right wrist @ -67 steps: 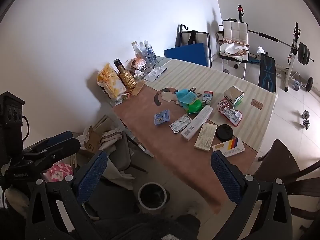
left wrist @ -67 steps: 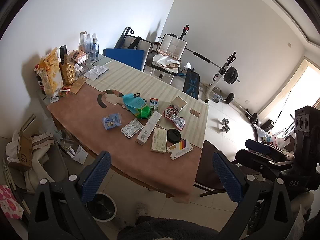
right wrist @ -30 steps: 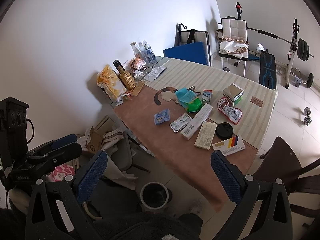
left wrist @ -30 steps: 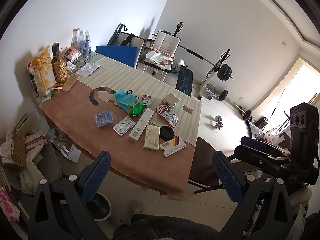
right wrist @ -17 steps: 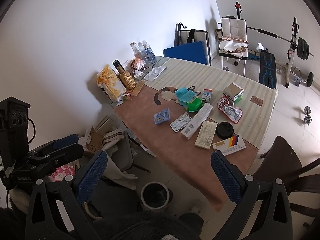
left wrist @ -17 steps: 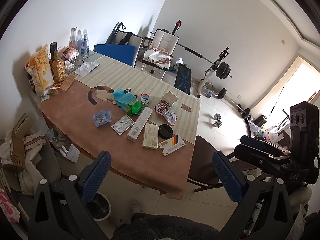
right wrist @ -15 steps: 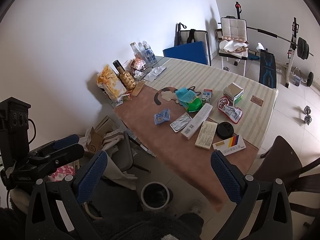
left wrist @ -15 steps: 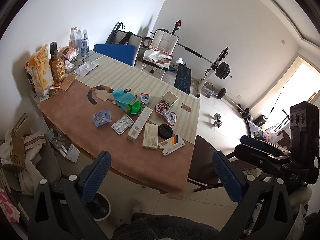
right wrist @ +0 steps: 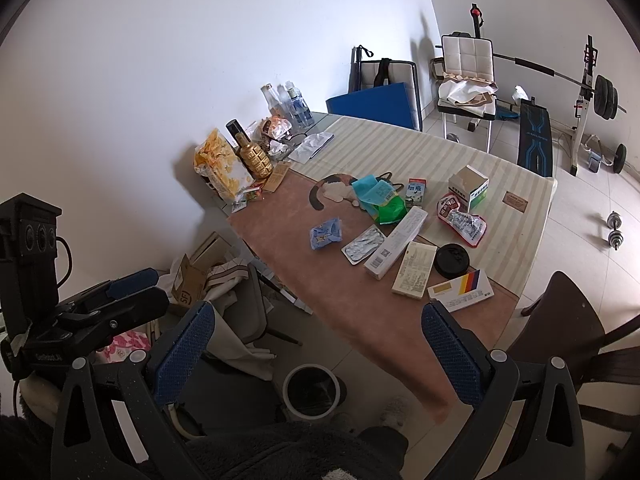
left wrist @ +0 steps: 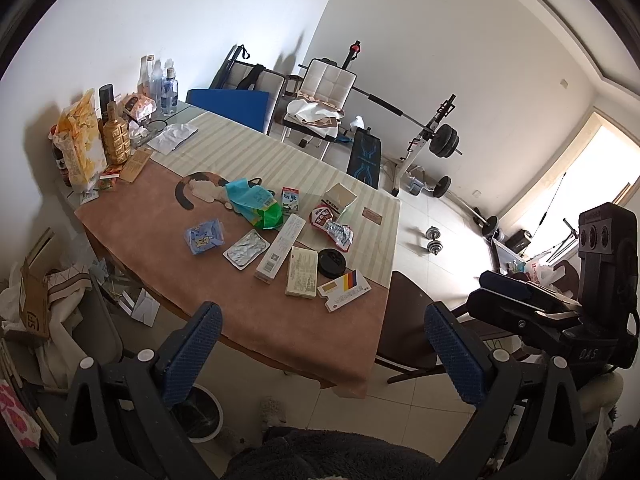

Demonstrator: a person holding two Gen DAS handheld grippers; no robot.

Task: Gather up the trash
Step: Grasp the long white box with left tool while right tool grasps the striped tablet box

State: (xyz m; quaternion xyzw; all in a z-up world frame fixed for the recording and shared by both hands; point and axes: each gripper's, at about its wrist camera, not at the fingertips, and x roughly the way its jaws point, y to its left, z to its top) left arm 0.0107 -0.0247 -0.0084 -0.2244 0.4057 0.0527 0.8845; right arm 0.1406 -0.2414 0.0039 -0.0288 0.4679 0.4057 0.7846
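Standing off, nothing picked up yet.
Both my left tool (left wrist: 322, 344) and right tool (right wrist: 316, 346) are spread, empty; trash lies on the table (left wrist: 256, 316), bin (right wrist: 312, 394) below; next I must approach.

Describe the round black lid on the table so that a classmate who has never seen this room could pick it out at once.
Start at the long table, at the near end covered in brown cloth. Among the flat boxes there, find the box with red, yellow and black stripes. The black lid lies just beyond it, the only round, dark thing among pale rectangles.
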